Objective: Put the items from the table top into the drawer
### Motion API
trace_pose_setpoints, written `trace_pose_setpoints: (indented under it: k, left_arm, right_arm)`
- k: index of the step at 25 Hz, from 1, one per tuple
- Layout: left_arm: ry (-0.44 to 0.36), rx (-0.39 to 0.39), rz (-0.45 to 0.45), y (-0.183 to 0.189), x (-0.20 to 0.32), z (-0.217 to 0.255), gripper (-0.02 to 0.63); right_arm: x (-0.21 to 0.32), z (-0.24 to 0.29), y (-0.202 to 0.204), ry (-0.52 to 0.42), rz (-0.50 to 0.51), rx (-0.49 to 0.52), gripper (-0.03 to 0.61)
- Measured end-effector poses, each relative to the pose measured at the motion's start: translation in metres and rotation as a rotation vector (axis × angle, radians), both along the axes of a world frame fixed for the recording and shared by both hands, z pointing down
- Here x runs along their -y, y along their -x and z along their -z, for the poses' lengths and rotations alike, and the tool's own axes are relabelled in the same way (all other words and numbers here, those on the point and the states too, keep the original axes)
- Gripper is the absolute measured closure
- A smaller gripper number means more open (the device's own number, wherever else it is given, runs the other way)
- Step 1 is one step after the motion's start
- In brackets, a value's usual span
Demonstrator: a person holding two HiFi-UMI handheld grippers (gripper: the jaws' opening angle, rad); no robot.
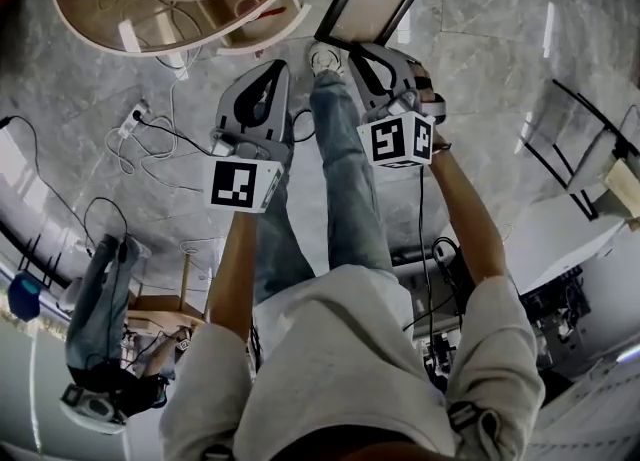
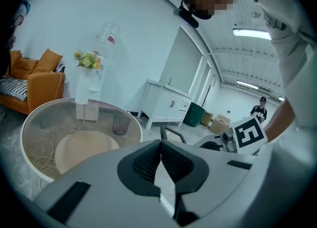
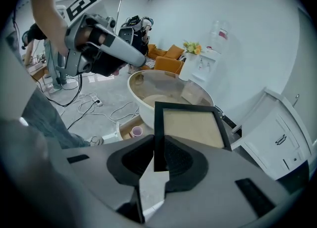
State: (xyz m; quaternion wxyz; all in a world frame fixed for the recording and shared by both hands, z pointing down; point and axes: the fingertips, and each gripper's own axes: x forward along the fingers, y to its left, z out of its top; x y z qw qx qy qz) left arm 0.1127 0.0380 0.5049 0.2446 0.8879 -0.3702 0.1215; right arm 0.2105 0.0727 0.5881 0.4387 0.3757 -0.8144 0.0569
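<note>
- Round glass-topped bench (image 1: 68,21) sits at upper left of the head view. Its wooden drawer (image 1: 248,11) is pulled open on the side facing the person.
- Left gripper (image 1: 272,71) points up toward the drawer, just short of it. Pads pressed together, nothing between them. It carries nothing.
- Right gripper (image 1: 352,51) is beside the left one, on the right. It pinches the black picture frame (image 1: 368,4) by one side rail, and the rest sticks out past the jaws, off the bench and in the air.
- Key relation: the drawer lies to the left of the frame and slightly ahead in the head view. In the right gripper view it is low and left of the frame, partly under the bench rim.
- Frame is wide and flat with its face tilted up. It likely has to go in flat or edge-first to clear the rim.
- Right hand has the item, so the placing falls to it. The left is free to steady the drawer.
</note>
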Motion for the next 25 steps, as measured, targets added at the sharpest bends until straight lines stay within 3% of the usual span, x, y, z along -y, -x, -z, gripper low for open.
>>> trace_pose_setpoints:
  k: [6,13,19,25]
  left_arm:
    - [-0.005,0.030,-0.086,-0.014,-0.005,-0.019,0.598]
    - [0.046,0.004,-0.049,-0.011,-0.011,-0.039,0.598]
    - [0.058,0.031,0.024,0.028,-0.014,-0.063,0.598]
    - [0.082,0.053,0.134,0.072,-0.018,-0.081,0.598]
  right_arm:
    - [-0.018,-0.018,-0.016,0.040,-0.057,-0.006,0.495]
    - [-0.040,-0.060,-0.011,0.114,-0.057,-0.012,0.495]
    - [-0.043,-0.099,0.021,0.169,0.029,-0.010,0.494]
    - [-0.038,-0.134,0.058,0.217,0.183,-0.030,0.494]
